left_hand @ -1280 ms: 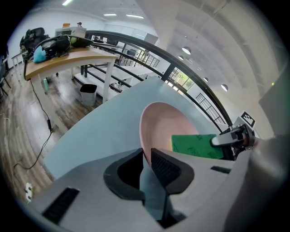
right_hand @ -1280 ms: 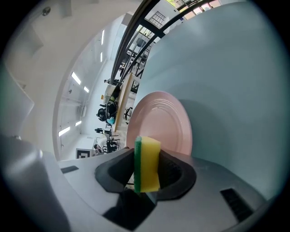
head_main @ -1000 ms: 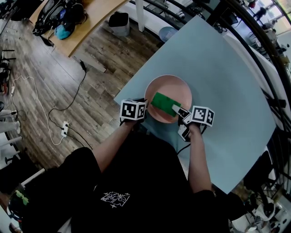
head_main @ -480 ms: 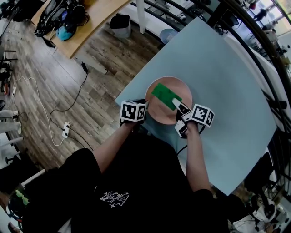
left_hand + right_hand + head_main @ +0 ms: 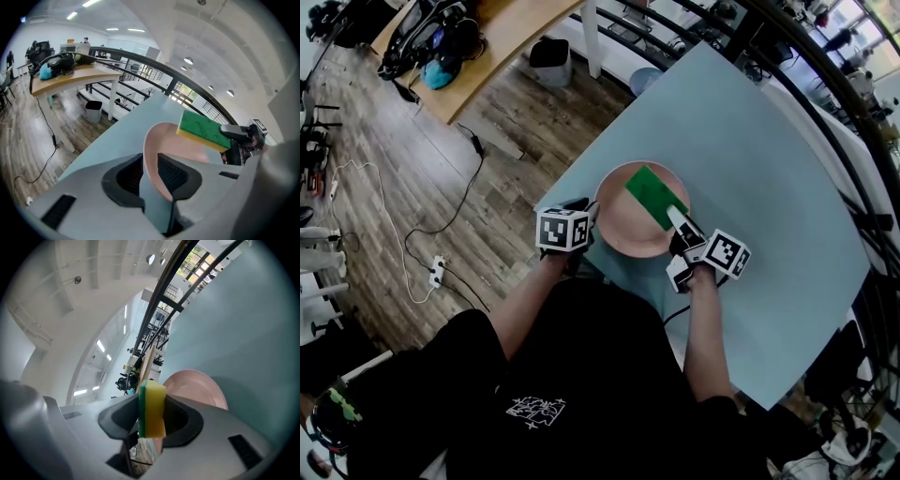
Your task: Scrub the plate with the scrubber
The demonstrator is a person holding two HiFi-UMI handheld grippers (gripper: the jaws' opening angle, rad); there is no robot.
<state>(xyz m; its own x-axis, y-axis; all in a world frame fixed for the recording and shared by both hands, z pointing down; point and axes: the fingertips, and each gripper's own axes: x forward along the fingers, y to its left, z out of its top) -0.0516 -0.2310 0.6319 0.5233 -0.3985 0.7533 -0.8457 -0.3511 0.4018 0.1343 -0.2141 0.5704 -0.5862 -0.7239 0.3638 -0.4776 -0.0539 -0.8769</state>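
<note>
While pink plate (image 5: pixel 623 230) lies on pale blue table (image 5: pixel 750 141), close to edge nearest person: left gripper (image 5: pixel 150 174) clamped on plate's near rim, rim between 2 jaws. Right gripper (image 5: pixel 151 418) closed tight on green-and-yellow scrubber (image 5: pixel 654 195), green face up, over plate's far-right part; contact with plate unclear.

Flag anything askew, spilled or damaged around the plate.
Nothing stands out. The left tool grips the pink plate by its rim, close to the table edge. The right tool holds the green-and-yellow scrubber over the plate. No spill or damage shows.
</note>
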